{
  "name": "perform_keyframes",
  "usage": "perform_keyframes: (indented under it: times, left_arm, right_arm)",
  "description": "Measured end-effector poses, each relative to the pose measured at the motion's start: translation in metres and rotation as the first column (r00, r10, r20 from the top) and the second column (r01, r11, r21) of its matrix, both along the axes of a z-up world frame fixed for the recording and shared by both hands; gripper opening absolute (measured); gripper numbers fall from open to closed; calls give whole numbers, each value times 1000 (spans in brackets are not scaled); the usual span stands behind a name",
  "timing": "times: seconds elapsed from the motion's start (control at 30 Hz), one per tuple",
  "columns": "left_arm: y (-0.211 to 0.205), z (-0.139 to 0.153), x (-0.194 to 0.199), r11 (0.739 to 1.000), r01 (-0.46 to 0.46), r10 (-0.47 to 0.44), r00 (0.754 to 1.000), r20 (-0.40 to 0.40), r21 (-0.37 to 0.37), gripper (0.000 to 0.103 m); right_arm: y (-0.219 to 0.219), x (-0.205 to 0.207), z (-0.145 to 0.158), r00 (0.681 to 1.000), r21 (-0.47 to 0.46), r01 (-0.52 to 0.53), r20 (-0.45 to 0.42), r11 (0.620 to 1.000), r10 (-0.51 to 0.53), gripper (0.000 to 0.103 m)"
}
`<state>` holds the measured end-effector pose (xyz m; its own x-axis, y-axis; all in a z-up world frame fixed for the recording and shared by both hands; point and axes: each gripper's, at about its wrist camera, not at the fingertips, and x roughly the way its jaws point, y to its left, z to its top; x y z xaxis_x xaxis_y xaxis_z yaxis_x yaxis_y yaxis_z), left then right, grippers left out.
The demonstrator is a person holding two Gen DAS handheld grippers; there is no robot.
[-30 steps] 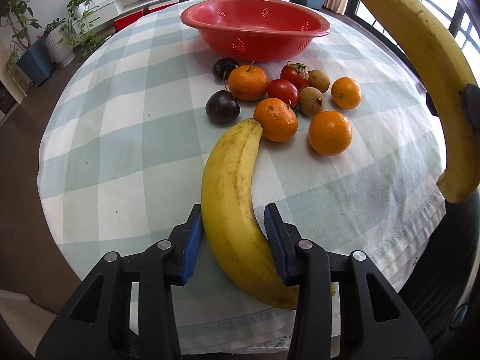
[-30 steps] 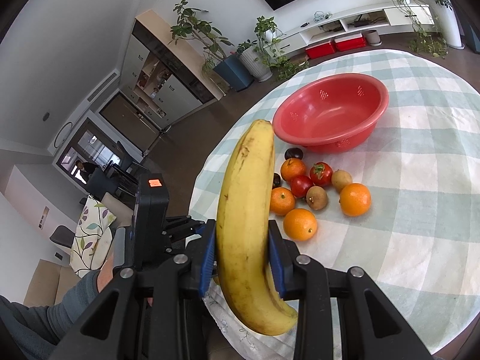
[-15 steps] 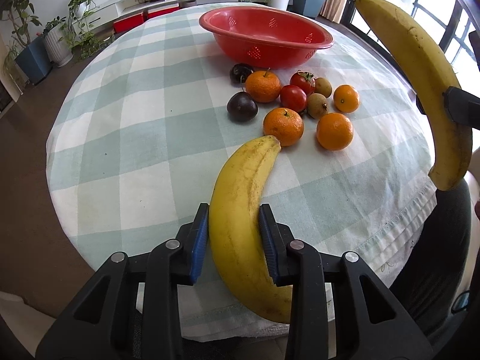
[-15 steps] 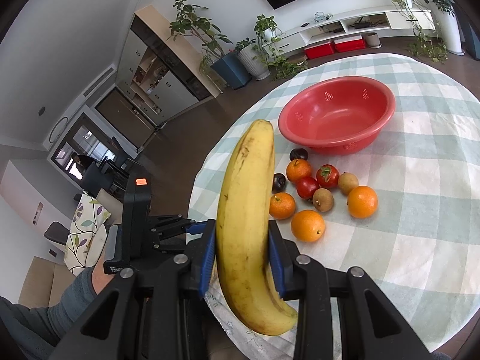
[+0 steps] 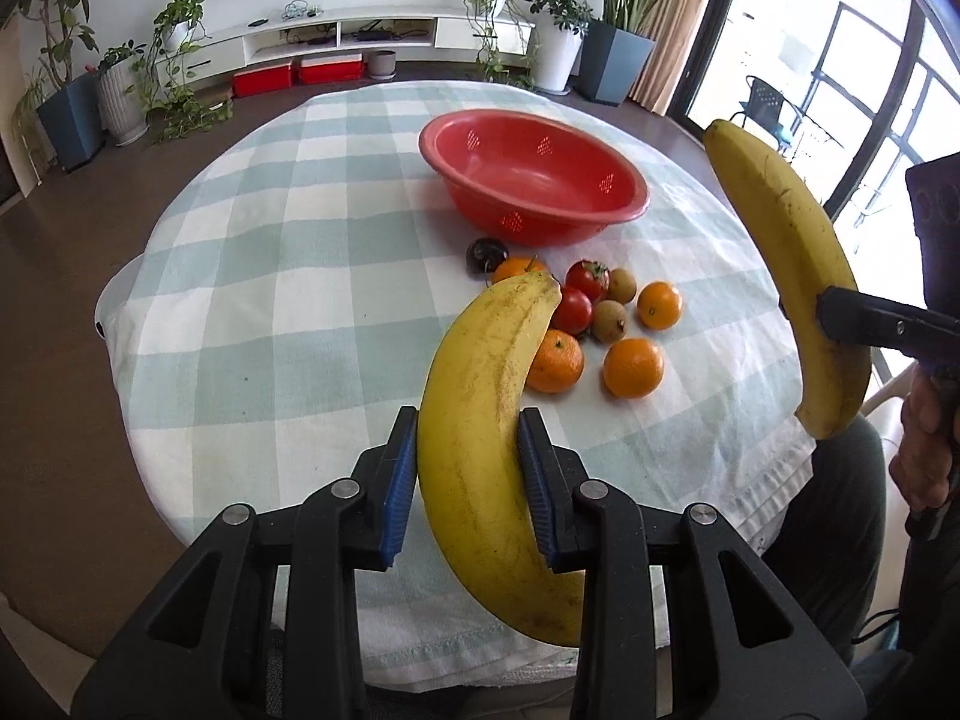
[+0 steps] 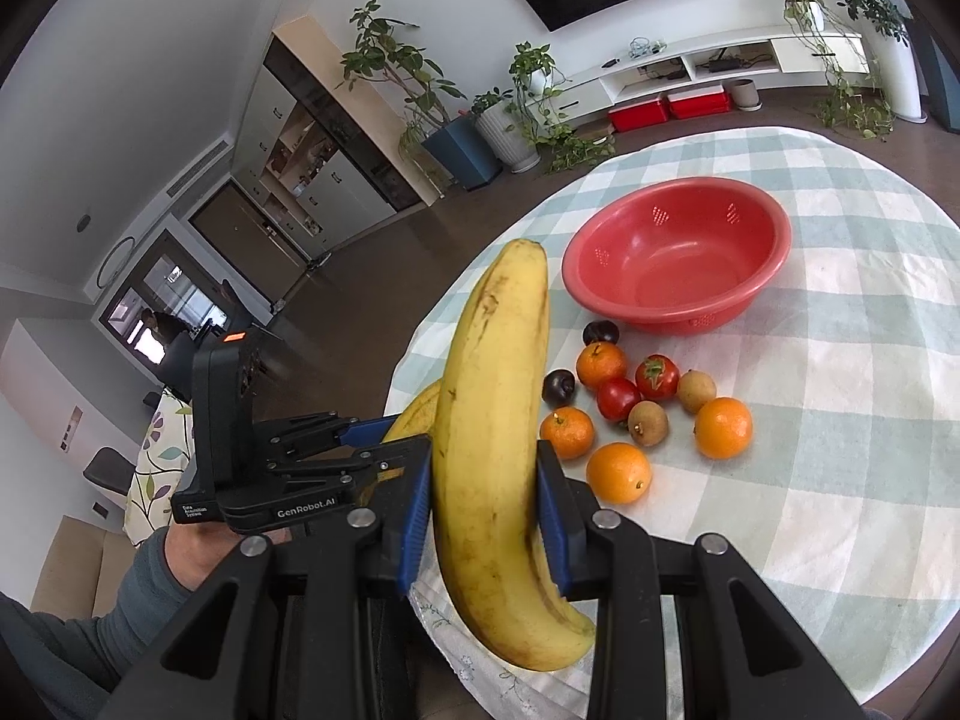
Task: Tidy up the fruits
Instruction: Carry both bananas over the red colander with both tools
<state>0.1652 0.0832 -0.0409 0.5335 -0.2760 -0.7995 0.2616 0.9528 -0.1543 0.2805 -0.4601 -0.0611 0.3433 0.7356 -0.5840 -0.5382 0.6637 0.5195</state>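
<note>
While both bananas hang clear above the checked tablecloth (image 5: 288, 276), the left gripper (image 5: 468, 480) is clamped on one banana (image 5: 480, 420) and the right gripper (image 6: 483, 516) on another banana (image 6: 492, 420); the red bowl (image 5: 624, 204) stands beyond loose oranges (image 5: 633, 367) and tomatoes (image 5: 587, 279).

The left gripper (image 5: 468, 480) was held tilted downward, its blue-padded fingers (image 5: 401, 480) pressed against both flanks of a banana (image 5: 486, 420), which was clamped crosswise between them. In the right wrist view it was seen from the side, gripped from below by a hand (image 6: 198, 552) in a grey sleeve (image 6: 72, 636). The right gripper (image 6: 485, 516) was likewise closed on a second banana (image 6: 492, 420), with its pads (image 6: 549, 516) set against the peel on either side. Part of the right hand (image 5: 924, 456) was seen at the edge of the left wrist view.
</note>
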Motion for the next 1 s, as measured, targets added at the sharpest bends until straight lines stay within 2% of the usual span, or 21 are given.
perform_keyframes:
  times: [0.27,0.6,0.77,1.0]
  left_arm:
    - [-11,46,41,998,26,-22,996,88,-50,30]
    - [-44,78,138,994,71,-60,990,124,-82,30]
    - [-64,64,192,995,78,-72,994,84,-66,30]
    - [-72,14,241,997,53,-52,999,15,-59,30]
  right_arm:
    - [-7,30,23,998,-14,43,46,999,-42,35]
    - [1,107,41,993,-46,107,56,993,-104,35]
    - [6,149,28,989,-85,148,24,985,-147,35]
    - [19,191,0,983,-155,173,-28,973,-180,35]
